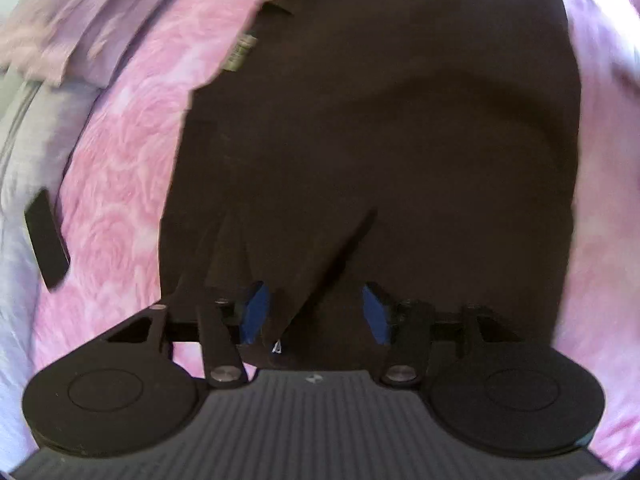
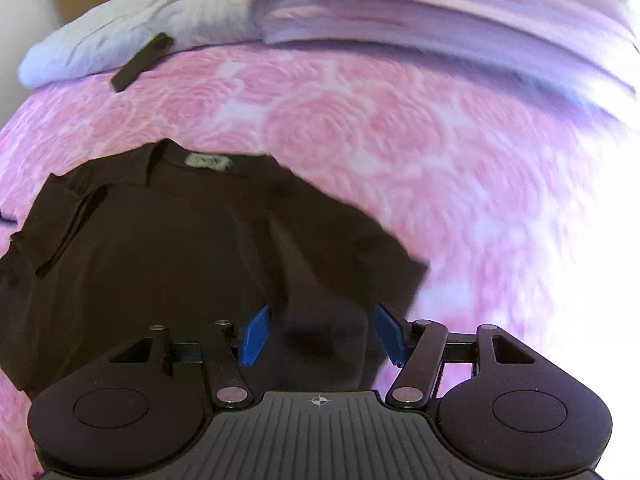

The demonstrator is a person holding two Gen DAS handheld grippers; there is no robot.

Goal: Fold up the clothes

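Blue-padded fingers of the left gripper (image 1: 316,312) stand apart with dark cloth bunched up between them, a fold rising beside the left pad; whether that fold is truly pinched I cannot tell. Below both cameras lies the black T-shirt (image 2: 192,240), matte and very dark, with soft creases and a pale label (image 2: 209,161) inside its neckline. It rests on a pink rose-patterned bedspread (image 2: 400,128). From the right wrist camera the collar points away from the gripper, so the shirt's long axis runs from the fingers toward the far pillows, and one short sleeve (image 2: 384,256) juts out to the right. Spread wide over the hem area, the right gripper (image 2: 322,336) is released, grasping nothing. Beyond the shirt a small black flat object (image 2: 142,62) lies against a pale grey pillow (image 2: 132,40), next to folded lilac bedding (image 2: 420,16)
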